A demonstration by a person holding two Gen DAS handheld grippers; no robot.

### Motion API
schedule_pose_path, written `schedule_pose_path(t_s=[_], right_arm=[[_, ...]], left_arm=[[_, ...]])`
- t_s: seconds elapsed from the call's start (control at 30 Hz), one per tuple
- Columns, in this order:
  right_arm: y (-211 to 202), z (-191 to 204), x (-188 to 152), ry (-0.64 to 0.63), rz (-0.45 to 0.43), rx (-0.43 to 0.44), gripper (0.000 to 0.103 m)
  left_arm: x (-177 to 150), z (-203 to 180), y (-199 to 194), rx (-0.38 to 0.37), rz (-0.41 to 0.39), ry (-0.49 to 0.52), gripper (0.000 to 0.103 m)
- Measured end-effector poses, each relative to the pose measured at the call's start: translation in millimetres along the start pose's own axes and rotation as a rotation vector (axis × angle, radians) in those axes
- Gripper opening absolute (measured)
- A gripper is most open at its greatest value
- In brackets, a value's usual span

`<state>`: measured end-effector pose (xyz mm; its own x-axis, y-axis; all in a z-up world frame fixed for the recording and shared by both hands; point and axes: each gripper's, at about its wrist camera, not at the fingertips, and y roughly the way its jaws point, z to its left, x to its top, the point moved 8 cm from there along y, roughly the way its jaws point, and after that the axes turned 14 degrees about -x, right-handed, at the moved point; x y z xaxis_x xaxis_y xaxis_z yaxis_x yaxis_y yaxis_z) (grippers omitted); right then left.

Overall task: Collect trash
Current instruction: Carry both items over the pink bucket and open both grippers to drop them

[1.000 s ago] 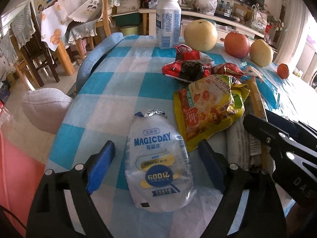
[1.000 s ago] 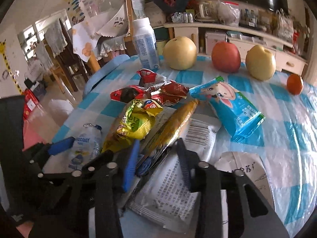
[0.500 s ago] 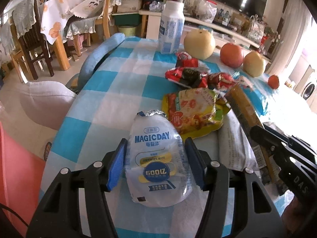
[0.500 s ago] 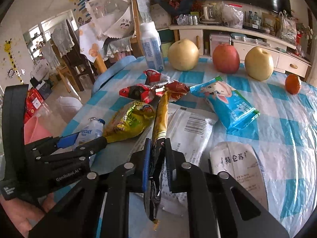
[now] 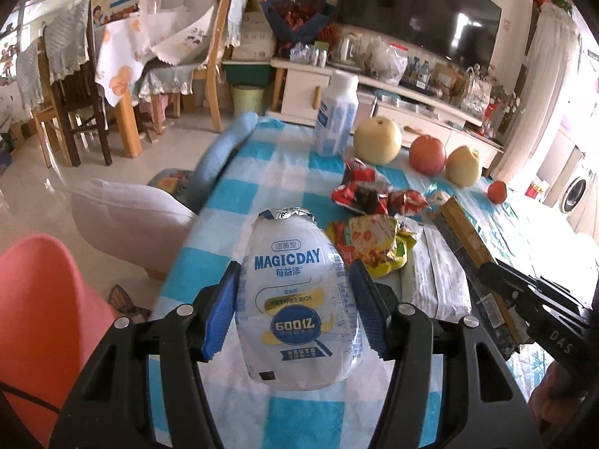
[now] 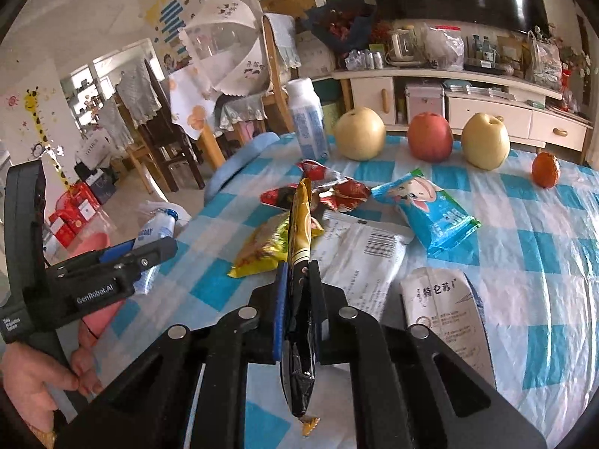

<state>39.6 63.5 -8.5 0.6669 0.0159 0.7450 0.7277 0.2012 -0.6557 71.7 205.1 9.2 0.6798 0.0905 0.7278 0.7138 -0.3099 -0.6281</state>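
Observation:
My left gripper (image 5: 294,292) is shut on a squashed white MAGICDAY bottle (image 5: 294,299) and holds it raised over the table's left end. It also shows in the right wrist view (image 6: 155,230). My right gripper (image 6: 299,273) is shut on a long gold and black wrapper (image 6: 299,224), lifted and standing upright between the pads. On the blue checked tablecloth (image 6: 543,247) lie a yellow snack bag (image 6: 265,247), red wrappers (image 6: 329,187), a blue pouch (image 6: 426,209) and white paper packets (image 6: 363,254).
An upright white bottle (image 6: 309,119), two pears (image 6: 359,133), an apple (image 6: 429,140) and a small orange fruit (image 6: 546,170) stand along the far edge. A pink bin (image 5: 41,318) sits below the table's left end. Chairs and a cabinet stand beyond.
My left gripper closed on the MAGICDAY bottle and lifted it. My right gripper closed on the gold wrapper and raised it upright off the table.

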Motion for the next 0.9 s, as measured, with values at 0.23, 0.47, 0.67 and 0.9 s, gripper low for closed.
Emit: schedule_pose_path(t_s=[0.23, 0.47, 0.67, 0.9], right_arm=[[-21, 21, -1, 0.01, -0.016, 0.049, 0.012], [-43, 52, 6, -0.01, -0.046, 0.102, 0.012], [-59, 85, 13, -0.026, -0.063, 0.16, 0.012], [-68, 139, 14, -0.072, -0.051, 0.238, 0.012]], left_arm=[[10, 18, -34, 0.026, -0.045, 0.003, 0.06], [16, 36, -66, 0.066, -0.079, 0.01, 0.06], [21, 57, -93, 0.096, -0.123, -0.016, 0.06], [21, 89, -122, 0.149, -0.161, -0.062, 0.06]])
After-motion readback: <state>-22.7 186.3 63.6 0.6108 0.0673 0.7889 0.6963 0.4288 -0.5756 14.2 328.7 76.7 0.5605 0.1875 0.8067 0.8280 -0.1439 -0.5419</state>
